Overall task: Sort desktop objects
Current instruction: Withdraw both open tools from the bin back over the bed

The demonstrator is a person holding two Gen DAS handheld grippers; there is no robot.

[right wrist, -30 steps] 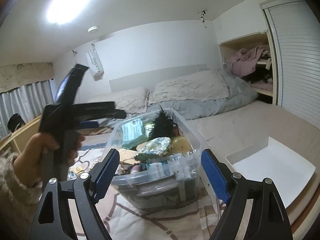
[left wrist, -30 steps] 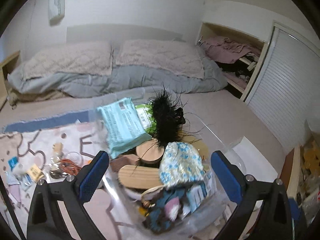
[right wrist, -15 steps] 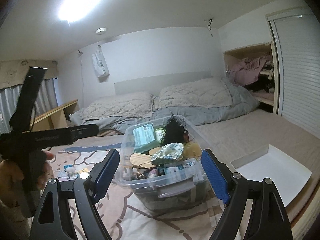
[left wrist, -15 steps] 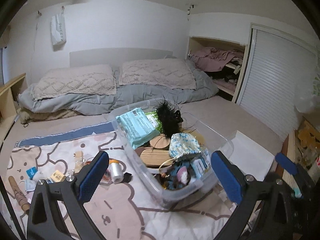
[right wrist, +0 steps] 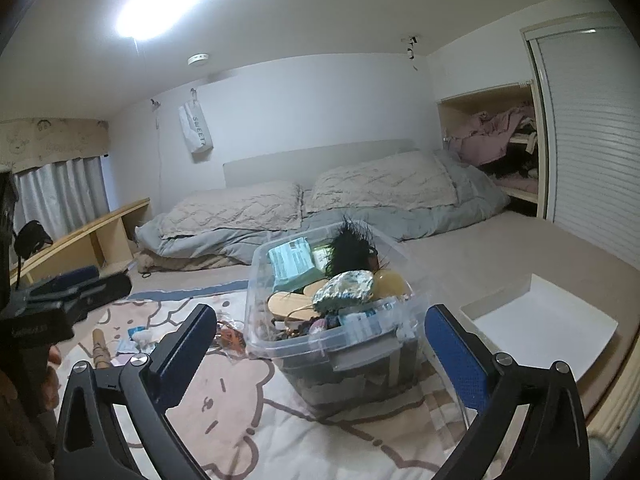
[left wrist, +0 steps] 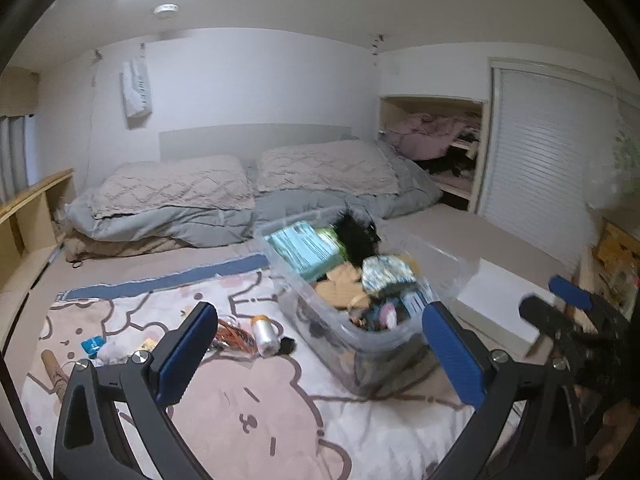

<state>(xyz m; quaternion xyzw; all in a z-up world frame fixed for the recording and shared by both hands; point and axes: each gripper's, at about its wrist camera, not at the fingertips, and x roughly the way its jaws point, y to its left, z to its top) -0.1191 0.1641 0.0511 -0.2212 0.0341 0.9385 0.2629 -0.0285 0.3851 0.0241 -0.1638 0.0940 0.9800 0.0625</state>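
Note:
A clear plastic bin (left wrist: 320, 320) (right wrist: 360, 360) stands on a cartoon-print blanket (left wrist: 248, 400), heaped with a teal wipes pack (right wrist: 290, 262), a black feathery thing (right wrist: 352, 246), a floral cloth (right wrist: 346, 290) and wooden pieces. Left of it lie an orange cable (left wrist: 236, 336), a white spool (left wrist: 266, 334) and a wooden roller (left wrist: 54, 364). My left gripper (left wrist: 318, 314) is open and back from the bin, nothing between its fingers. My right gripper (right wrist: 320, 314) faces the bin with its jaws opening wide; its pads touch nothing.
A white open box (left wrist: 496, 304) (right wrist: 548, 316) lies right of the bin. Behind are pillows and a grey duvet (right wrist: 360, 216). A wooden shelf (right wrist: 84, 232) runs along the left wall. A hand holds the left gripper (right wrist: 60, 296) at the far left of the right wrist view.
The left gripper has drawn back and leftward from the bin, which now looks smaller and sits to the right. The right gripper's jaws have spread wider.

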